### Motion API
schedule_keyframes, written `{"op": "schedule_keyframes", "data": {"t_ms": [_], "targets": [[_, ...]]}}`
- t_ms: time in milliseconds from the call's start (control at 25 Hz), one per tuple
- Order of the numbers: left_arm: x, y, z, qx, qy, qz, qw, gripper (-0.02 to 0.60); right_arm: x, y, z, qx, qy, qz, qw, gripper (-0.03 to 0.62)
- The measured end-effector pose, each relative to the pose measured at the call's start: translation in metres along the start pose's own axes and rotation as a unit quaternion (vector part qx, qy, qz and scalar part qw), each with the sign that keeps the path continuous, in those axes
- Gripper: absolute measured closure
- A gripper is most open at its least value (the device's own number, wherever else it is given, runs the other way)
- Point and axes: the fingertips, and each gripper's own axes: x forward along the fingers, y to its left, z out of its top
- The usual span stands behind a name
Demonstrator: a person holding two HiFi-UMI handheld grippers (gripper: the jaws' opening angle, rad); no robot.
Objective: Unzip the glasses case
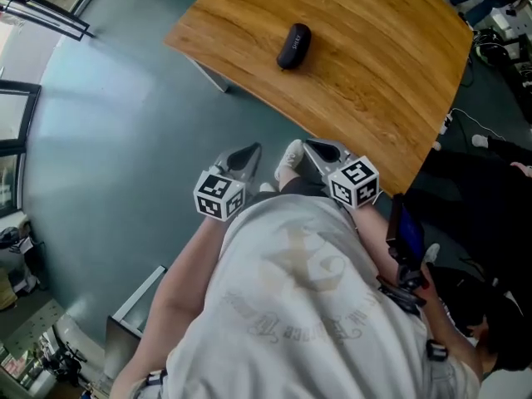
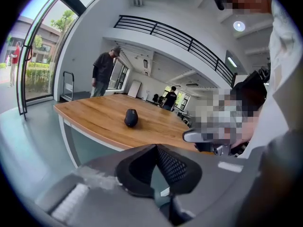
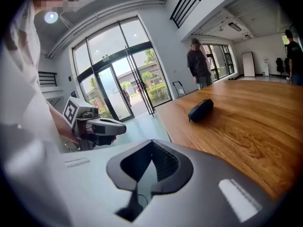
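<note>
A black zipped glasses case (image 1: 293, 46) lies alone on the wooden table (image 1: 374, 65), towards its far side. Both grippers hang over the floor short of the table's near edge, close to my body. My left gripper (image 1: 248, 151) has its jaws together with nothing between them, and so does my right gripper (image 1: 313, 146). In the left gripper view the case (image 2: 131, 117) sits beyond the closed tips of the left gripper (image 2: 155, 147). In the right gripper view the case (image 3: 200, 109) lies ahead and to the right of the right gripper (image 3: 151, 142).
A seated person in black (image 1: 490, 223) is just right of the table's near corner, with cables (image 1: 490, 52) on the floor behind. One person (image 2: 103, 73) stands at the table's far end and another (image 2: 169, 98) further back. Glass doors (image 3: 118, 93) line one wall.
</note>
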Motion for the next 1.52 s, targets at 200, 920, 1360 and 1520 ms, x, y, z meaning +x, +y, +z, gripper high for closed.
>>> {"op": "schedule_keyframes", "data": {"t_ms": [200, 920, 1360, 1520], "targets": [[0.032, 0.010, 0.020, 0.006, 0.012, -0.007, 0.9999, 0.575, 0.009, -0.029, 0.013, 0.010, 0.002, 0.001, 1.000, 0.586], [0.112, 0.036, 0.091, 0.037, 0.033, -0.023, 0.9985, 0.575, 0.037, -0.105, 0.058, 0.032, -0.029, -0.003, 0.999, 0.586], [0.134, 0.045, 0.096, 0.049, 0.061, -0.048, 0.9957, 0.575, 0.038, -0.125, 0.057, 0.068, -0.057, -0.047, 0.995, 0.586], [0.143, 0.055, 0.103, 0.054, 0.080, -0.056, 0.9938, 0.575, 0.040, -0.133, 0.055, 0.082, -0.065, -0.068, 0.992, 0.586]]}}
